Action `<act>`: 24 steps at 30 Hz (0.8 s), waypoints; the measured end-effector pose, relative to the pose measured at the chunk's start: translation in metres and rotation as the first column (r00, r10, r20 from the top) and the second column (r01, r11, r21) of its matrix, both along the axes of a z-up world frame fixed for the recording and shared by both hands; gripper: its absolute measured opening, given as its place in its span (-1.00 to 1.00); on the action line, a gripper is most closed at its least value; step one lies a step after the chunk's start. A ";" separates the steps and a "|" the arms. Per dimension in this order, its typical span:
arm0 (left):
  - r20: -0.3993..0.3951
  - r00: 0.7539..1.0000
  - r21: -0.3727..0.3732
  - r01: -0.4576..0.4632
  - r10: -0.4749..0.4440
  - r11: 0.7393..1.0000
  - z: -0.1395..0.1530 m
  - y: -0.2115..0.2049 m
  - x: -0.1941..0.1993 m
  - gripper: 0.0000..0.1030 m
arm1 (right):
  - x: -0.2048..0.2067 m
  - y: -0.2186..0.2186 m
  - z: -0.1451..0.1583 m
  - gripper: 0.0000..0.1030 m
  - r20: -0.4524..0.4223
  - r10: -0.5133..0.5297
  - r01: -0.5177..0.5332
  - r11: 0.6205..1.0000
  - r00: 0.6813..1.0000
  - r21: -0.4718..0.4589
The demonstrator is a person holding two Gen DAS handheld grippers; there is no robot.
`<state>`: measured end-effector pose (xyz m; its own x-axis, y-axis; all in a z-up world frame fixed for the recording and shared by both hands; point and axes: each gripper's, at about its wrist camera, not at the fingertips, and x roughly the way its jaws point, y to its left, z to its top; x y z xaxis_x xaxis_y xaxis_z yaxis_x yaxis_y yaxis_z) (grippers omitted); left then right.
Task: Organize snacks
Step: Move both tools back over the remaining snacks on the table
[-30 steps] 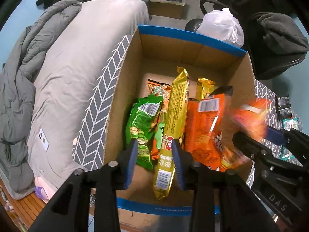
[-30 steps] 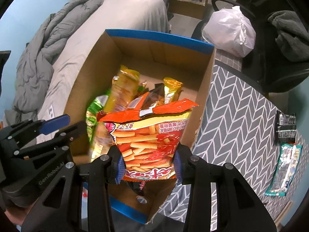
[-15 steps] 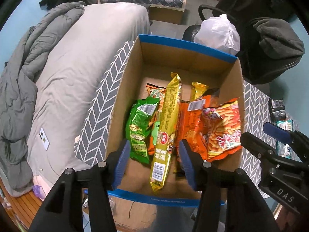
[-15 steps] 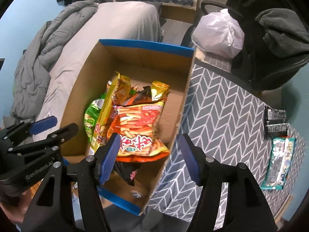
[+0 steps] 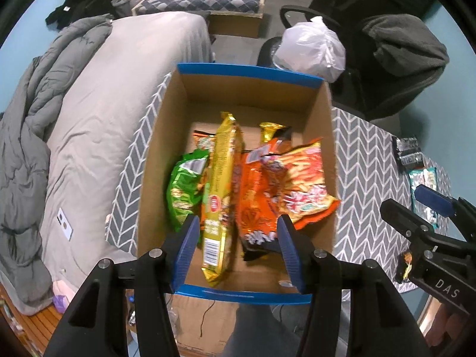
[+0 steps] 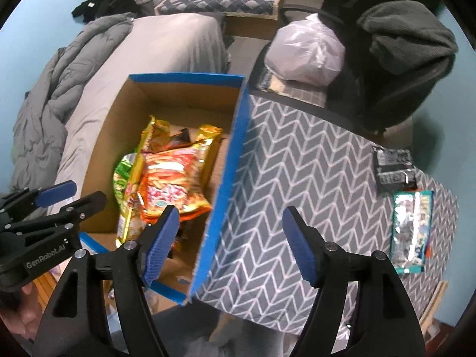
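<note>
Bedroom clutter is ringing a chevron-patterned table [image 6: 297,163] bearing the cardboard box [image 5: 250,95], where the red-orange snack bag [image 5: 300,184] is lying just ahead of the empty left gripper [image 5: 238,235]. Both grippers' jaws have just been opening; the right gripper [image 6: 230,238] is holding nothing. Beyond its right finger, seemingly two packets [image 6: 412,226] are waiting, likely next.

both wrist views look steeply down from close above; both share cardboard box [image 5: 166,136] [image 6: 101,148], chevron tabletop [image 5: 366,160] [image 6: 297,160].
</note>
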<state>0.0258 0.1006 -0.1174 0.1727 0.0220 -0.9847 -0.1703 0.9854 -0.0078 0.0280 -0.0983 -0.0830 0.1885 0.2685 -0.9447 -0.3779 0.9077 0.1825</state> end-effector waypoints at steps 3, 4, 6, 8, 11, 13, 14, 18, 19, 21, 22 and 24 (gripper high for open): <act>0.003 0.999 0.001 0.035 -0.035 0.999 0.001 -0.016 0.000 0.19 | -0.002 -0.018 0.001 0.45 0.003 -0.030 0.030 1.000 1.000 -0.009; 0.000 0.999 0.001 0.047 -0.047 0.999 0.001 -0.022 0.001 0.19 | -0.004 -0.025 0.000 0.45 0.002 -0.042 0.042 0.999 0.999 -0.012; -0.008 0.997 0.001 0.079 -0.079 0.997 0.000 -0.035 0.002 0.19 | -0.005 -0.035 -0.001 0.45 0.000 -0.062 0.062 0.998 0.998 -0.020; -0.012 0.994 0.004 0.107 -0.106 0.994 0.000 -0.046 0.002 0.19 | -0.007 -0.049 -0.002 0.46 -0.001 -0.086 0.086 0.996 0.996 -0.029; -0.017 0.989 0.007 0.146 -0.146 0.989 0.000 -0.063 0.003 0.20 | -0.011 -0.071 -0.004 0.49 -0.008 -0.126 0.126 0.991 0.992 -0.040; -0.022 0.986 0.006 0.168 -0.168 0.986 -0.001 -0.074 0.004 0.20 | -0.013 -0.087 -0.007 0.51 -0.012 -0.154 0.153 0.987 0.988 -0.051; -0.023 0.984 0.004 0.178 -0.177 0.984 -0.001 -0.079 0.005 0.20 | -0.014 -0.096 -0.008 0.51 -0.014 -0.169 0.168 0.984 0.986 -0.055; -0.031 0.974 0.008 0.225 -0.225 0.974 -0.004 -0.103 0.007 0.21 | -0.019 -0.128 -0.015 0.51 -0.029 -0.225 0.222 0.972 0.974 -0.072; -0.032 0.971 0.009 0.235 -0.235 0.972 -0.004 -0.108 0.007 0.21 | -0.019 -0.138 -0.018 0.51 -0.033 -0.241 0.238 0.968 0.970 -0.080; -0.035 0.966 0.011 0.258 -0.257 0.966 -0.005 -0.120 0.009 0.21 | -0.021 -0.153 -0.022 0.51 -0.037 -0.265 0.261 0.961 0.963 -0.094; -0.038 0.963 0.013 0.267 -0.267 0.964 -0.006 -0.126 0.009 0.22 | -0.023 -0.164 -0.025 0.51 -0.040 -0.282 0.277 0.956 0.959 -0.101; -0.040 0.958 0.011 0.285 -0.285 0.958 -0.007 -0.136 0.010 0.22 | -0.025 -0.178 -0.029 0.51 -0.041 -0.303 0.297 0.949 0.952 -0.107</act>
<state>0.0361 -0.0358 -0.1243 0.1367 -0.0059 -0.9906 0.1176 0.9930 0.0104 0.0032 -0.2768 -0.1116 0.1918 0.1130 -0.9749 -0.0770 0.9920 0.0998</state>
